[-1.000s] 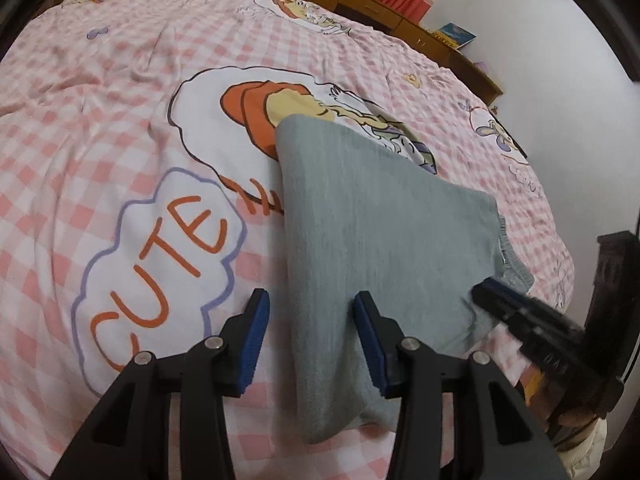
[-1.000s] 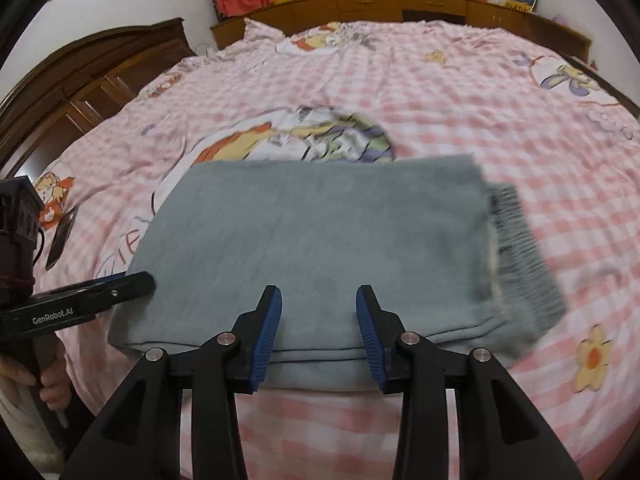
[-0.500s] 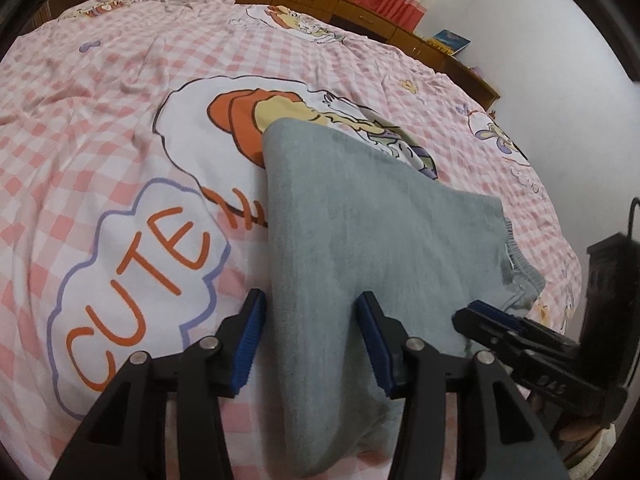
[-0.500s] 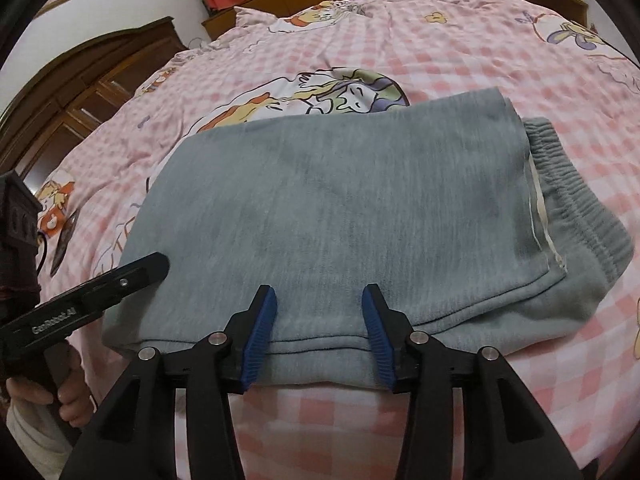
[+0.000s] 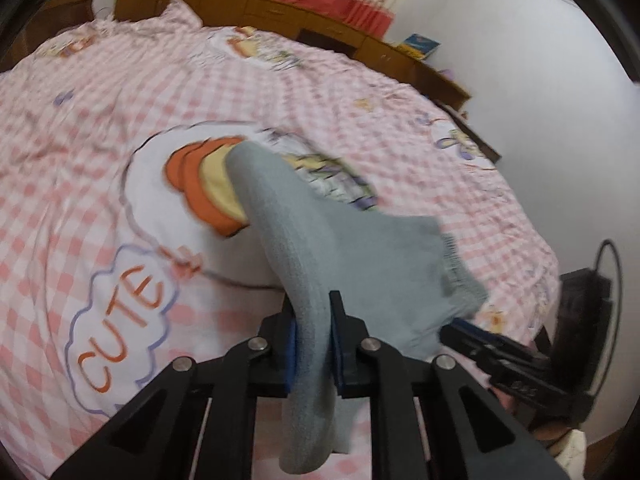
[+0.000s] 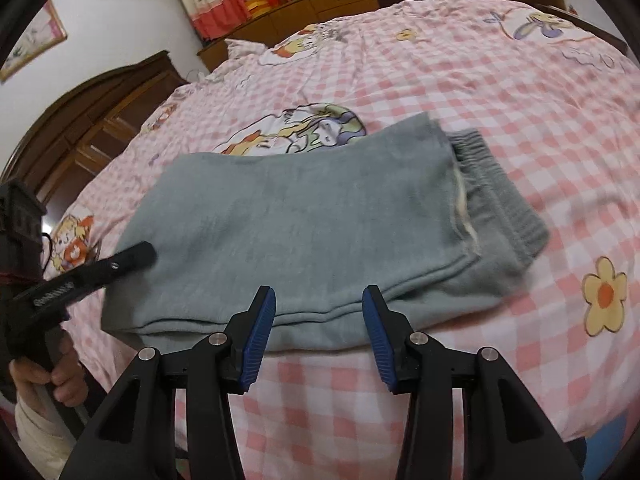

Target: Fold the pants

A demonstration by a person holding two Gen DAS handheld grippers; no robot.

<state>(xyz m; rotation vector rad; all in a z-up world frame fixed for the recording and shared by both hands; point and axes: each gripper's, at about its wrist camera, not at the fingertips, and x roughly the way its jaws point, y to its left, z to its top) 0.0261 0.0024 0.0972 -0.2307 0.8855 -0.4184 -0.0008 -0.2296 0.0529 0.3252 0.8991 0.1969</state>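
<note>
Grey folded pants (image 5: 340, 248) lie on the pink checked bed sheet (image 5: 100, 140). My left gripper (image 5: 314, 340) has its jaws closing, the blue pads pinching the pants' left folded end, which is raised off the sheet and hangs down between the fingers. In the right wrist view the pants (image 6: 312, 220) lie flat with the elastic waistband (image 6: 500, 208) at the right. My right gripper (image 6: 318, 332) stands open at the near long edge, its pads not pressing the cloth. The left gripper (image 6: 132, 256) shows at the pants' left end, the right gripper (image 5: 472, 334) under the waistband corner.
The bed sheet (image 6: 480, 80) has cartoon prints and spreads wide beyond the pants. A dark wooden cabinet (image 6: 80, 128) stands to the left, a low wooden sideboard (image 5: 280, 8) with red curtains at the far end. A person's hand (image 6: 60, 380) holds the left gripper's handle.
The left jaws have closed onto the pants' left end and lifted it off the sheet. The right gripper has shifted sideways along the near edge and stays open.
</note>
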